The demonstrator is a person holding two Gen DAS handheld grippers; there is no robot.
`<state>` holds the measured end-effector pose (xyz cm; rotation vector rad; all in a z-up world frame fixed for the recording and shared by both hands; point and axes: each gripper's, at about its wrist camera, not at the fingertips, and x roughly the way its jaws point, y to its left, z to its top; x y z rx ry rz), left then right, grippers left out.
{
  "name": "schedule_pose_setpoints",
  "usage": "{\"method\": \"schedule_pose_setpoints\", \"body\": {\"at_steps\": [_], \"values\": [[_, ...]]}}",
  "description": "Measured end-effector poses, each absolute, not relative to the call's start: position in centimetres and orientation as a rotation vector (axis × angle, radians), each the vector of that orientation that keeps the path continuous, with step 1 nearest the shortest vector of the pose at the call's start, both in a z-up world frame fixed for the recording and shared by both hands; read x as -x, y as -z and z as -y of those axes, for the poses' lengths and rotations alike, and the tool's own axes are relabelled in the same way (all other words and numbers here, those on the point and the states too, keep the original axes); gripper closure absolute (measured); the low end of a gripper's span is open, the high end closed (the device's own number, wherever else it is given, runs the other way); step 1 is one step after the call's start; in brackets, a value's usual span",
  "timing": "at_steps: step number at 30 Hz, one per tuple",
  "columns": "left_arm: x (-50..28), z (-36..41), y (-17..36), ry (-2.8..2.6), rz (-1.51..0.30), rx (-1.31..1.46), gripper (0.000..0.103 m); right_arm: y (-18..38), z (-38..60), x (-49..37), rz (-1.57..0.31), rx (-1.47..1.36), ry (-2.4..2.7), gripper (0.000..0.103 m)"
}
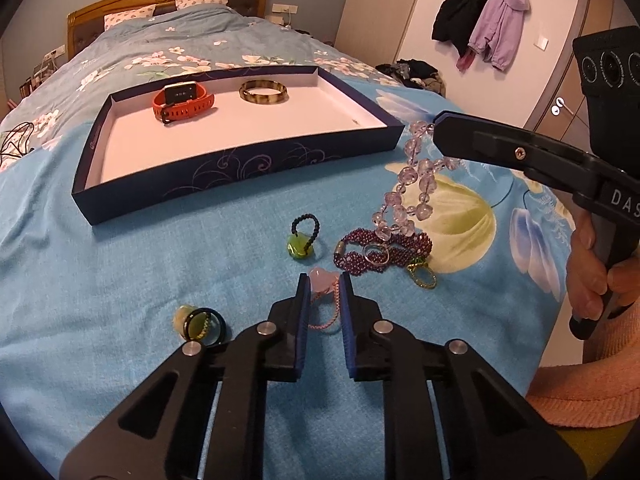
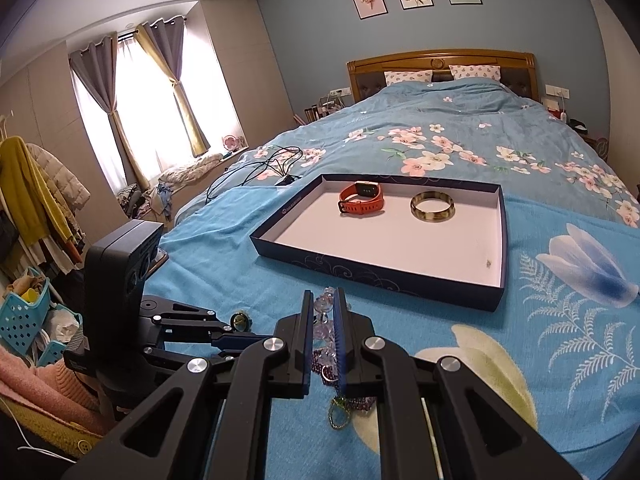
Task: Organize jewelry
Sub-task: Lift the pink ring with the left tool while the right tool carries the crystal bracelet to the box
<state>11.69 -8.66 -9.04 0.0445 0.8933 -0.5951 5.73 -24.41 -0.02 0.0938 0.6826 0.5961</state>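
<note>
My left gripper is shut on a pink heart pendant lying on the blue bedspread; its pink cord trails back between the fingers. My right gripper is shut on a clear bead necklace. In the left wrist view that necklace hangs from the right gripper down onto a purple beaded bracelet. A navy tray beyond holds an orange watch and an amber bangle.
Loose on the spread are a green stone on a black bead loop, a silver ring, a green-gold charm and a yellow and a black ring. Black cables lie left of the tray.
</note>
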Motion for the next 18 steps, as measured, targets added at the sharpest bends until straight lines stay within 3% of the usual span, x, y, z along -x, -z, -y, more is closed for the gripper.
{"method": "schedule_pose_setpoints", "body": {"at_steps": [18], "values": [[-11.8, 6.9, 5.8, 0.583, -0.801, -0.016, 0.088, -1.8, 24.6, -7.4, -0.631, -0.069, -0.591, 0.095]]}}
